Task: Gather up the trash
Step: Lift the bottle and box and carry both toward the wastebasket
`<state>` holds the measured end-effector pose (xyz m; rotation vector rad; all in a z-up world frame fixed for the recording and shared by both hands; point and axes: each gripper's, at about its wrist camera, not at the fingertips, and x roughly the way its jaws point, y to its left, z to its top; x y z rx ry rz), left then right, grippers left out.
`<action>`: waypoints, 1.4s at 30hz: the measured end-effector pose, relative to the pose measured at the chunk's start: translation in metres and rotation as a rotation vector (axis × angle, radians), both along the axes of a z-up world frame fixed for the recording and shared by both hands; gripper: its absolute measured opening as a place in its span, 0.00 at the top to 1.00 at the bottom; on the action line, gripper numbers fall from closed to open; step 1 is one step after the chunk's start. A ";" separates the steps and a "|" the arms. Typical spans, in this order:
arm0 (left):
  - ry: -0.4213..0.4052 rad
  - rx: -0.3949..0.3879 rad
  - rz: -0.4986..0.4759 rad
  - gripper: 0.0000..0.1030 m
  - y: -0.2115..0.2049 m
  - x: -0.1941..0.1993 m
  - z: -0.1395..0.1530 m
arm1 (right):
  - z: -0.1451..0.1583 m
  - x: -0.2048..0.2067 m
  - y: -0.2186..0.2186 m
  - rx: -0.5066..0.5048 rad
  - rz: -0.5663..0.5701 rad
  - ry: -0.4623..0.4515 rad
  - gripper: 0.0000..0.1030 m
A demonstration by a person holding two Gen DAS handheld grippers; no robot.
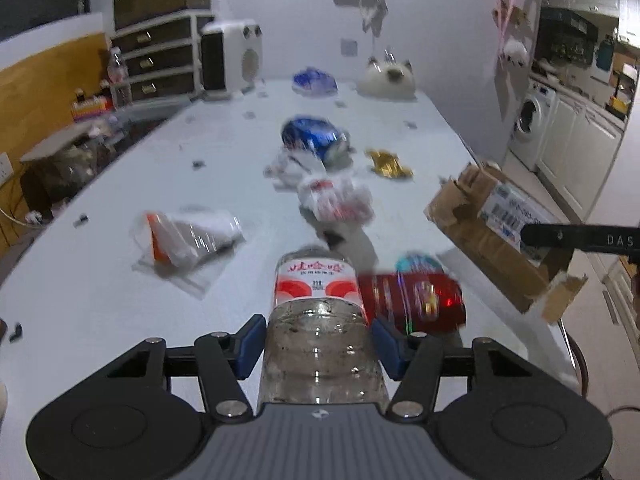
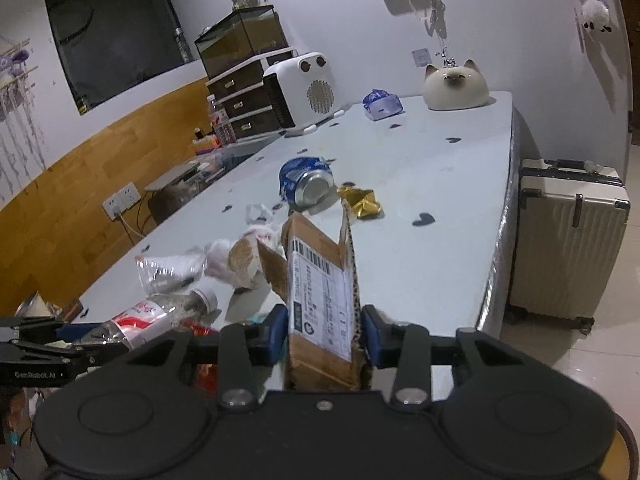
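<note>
My left gripper (image 1: 318, 346) is shut on a clear plastic bottle (image 1: 320, 320) with a red and white label, held above the white table (image 1: 100, 280). The bottle also shows in the right wrist view (image 2: 152, 316). My right gripper (image 2: 324, 334) is shut on a torn cardboard box (image 2: 320, 292) with a shipping label; the box shows at the right in the left wrist view (image 1: 500, 232). On the table lie a red can (image 1: 416, 296), a crushed blue can (image 1: 316, 138), a gold wrapper (image 1: 388, 164), crumpled plastic wrappers (image 1: 340, 198) and a clear bag (image 1: 192, 236).
A white heater (image 2: 304, 92), a cat-shaped ornament (image 2: 456, 86) and a blue packet (image 2: 382, 104) stand at the table's far end. Drawers (image 2: 248, 96) and clutter lie to the left. A suitcase (image 2: 568, 240) stands on the floor beside the table's right edge.
</note>
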<state>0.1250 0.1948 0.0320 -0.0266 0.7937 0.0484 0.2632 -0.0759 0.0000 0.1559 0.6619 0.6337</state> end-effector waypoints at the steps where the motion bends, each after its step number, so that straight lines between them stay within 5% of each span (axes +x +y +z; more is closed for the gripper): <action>1: 0.021 -0.007 -0.008 0.43 -0.001 -0.001 -0.002 | -0.001 -0.003 -0.001 -0.010 -0.002 0.003 0.60; 11: 0.195 -0.007 -0.038 0.28 -0.009 -0.017 -0.012 | -0.006 -0.022 -0.011 -0.037 -0.016 0.024 0.58; 16: 0.252 -0.019 0.003 0.28 -0.008 -0.016 -0.021 | -0.009 -0.028 -0.008 -0.047 -0.011 0.029 0.58; 18: 0.251 -0.018 0.018 0.35 -0.007 -0.017 -0.024 | -0.011 -0.030 -0.006 -0.056 -0.005 0.033 0.58; 19: 0.246 -0.023 0.018 0.41 -0.007 -0.018 -0.025 | -0.012 -0.032 -0.005 -0.062 -0.002 0.034 0.58; 28: 0.124 -0.069 0.013 0.42 -0.006 -0.037 -0.019 | -0.008 -0.040 -0.010 -0.056 -0.016 0.018 0.58; 42: -0.108 -0.084 0.053 0.42 -0.030 -0.043 0.027 | 0.017 -0.071 -0.042 -0.014 -0.119 -0.069 0.58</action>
